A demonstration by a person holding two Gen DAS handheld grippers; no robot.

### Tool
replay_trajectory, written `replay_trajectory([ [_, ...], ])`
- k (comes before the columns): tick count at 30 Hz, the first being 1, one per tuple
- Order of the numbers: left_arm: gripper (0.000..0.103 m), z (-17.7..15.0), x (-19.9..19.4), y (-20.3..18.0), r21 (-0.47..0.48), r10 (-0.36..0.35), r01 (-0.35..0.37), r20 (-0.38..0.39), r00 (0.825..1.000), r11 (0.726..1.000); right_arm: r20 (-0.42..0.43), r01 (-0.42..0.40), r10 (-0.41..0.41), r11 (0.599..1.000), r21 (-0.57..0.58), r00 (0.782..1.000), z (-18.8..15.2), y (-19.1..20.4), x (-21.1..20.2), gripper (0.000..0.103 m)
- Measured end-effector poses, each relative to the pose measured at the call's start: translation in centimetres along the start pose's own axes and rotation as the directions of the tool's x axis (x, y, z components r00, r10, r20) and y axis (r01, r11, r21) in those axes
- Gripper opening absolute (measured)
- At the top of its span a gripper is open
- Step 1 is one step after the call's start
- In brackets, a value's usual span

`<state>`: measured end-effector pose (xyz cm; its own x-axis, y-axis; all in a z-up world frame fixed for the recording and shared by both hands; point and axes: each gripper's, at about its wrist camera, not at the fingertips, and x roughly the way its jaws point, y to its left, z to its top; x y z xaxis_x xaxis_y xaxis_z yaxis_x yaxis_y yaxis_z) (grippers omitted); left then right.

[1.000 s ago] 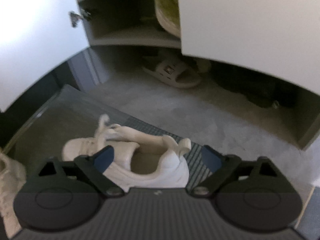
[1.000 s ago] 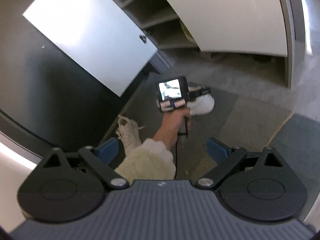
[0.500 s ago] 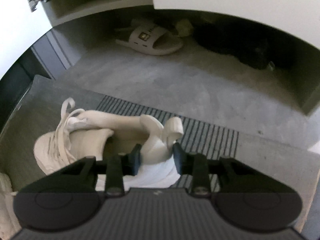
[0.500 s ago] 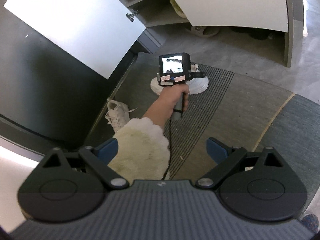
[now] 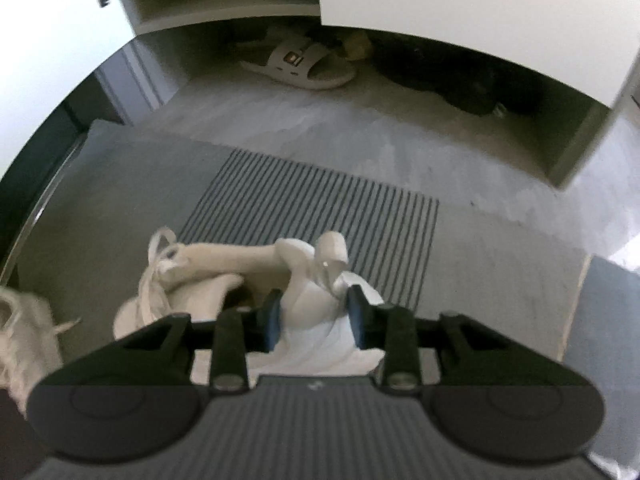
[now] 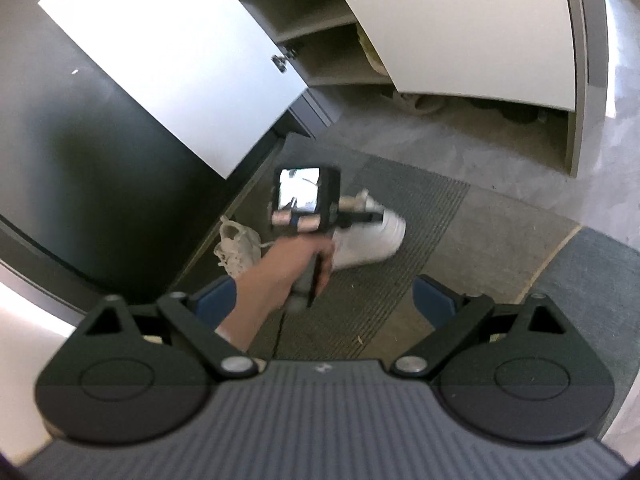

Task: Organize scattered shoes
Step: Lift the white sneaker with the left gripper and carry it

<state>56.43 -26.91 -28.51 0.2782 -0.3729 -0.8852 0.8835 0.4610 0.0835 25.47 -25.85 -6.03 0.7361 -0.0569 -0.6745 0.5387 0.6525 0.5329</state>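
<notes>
Two white sneakers (image 5: 188, 292) (image 5: 24, 336), one slide sandal (image 5: 300, 64), one striped mat (image 5: 320, 208), two cabinet doors (image 5: 460, 12) (image 5: 52, 40)

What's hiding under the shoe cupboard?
Under the cupboard lies a pale sandal in front, with dark shoes beside it. Whatever sits deeper back is in shadow and cannot be made out.

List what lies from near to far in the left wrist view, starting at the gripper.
Left gripper shut on the white sneaker → striped mat → bare floor → slide sandal → cabinet shelf.
</notes>
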Motion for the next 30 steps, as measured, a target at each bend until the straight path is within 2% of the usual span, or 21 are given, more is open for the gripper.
replay_trajectory([
  [4, 0.036, -4.6, -3.3, -0.7, 0.032, -0.021, 0.022, -0.045, 0.999, 0.999, 0.037, -0.002, 0.003, 0.999, -0.034, 0.999, -0.6, 1.2, -1.2, 0.097],
  [11, 0.036, -9.5, -6.9, -3.6, 0.102, -0.072, 0.081, -0.086, 0.994, 0.991, 0.08, 0.0, 0.007, 0.995, -0.098, 0.997, -1.9, 2.8, -3.1, 0.097],
  [15, 0.036, -12.0, -8.2, -5.6, 0.142, -0.077, 0.091, -0.104, 0.992, 0.986, 0.08, -0.003, 0.014, 0.991, -0.132, 0.997, -2.8, 3.4, -4.0, 0.097],
  [18, 0.033, -13.4, -8.4, -6.4, 0.15, -0.075, 0.093, -0.121, 0.99, 0.984, 0.084, 0.001, 0.013, 0.987, -0.16, 0.996, -3.3, 3.6, -4.6, 0.097],
  [20, 0.026, -14.2, -8.3, -6.6, 0.147, -0.082, 0.101, -0.132, 0.988, 0.984, 0.086, 0.01, 0.006, 0.984, -0.177, 0.996, -3.6, 3.4, -5.1, 0.097],
  [30, 0.028, -16.6, -7.6, -8.2, 0.204, -0.048, 0.079, -0.152, 0.987, 0.976, 0.101, 0.057, -0.034, 0.97, -0.236, 0.994, -3.6, 2.5, -5.8, 0.097],
])
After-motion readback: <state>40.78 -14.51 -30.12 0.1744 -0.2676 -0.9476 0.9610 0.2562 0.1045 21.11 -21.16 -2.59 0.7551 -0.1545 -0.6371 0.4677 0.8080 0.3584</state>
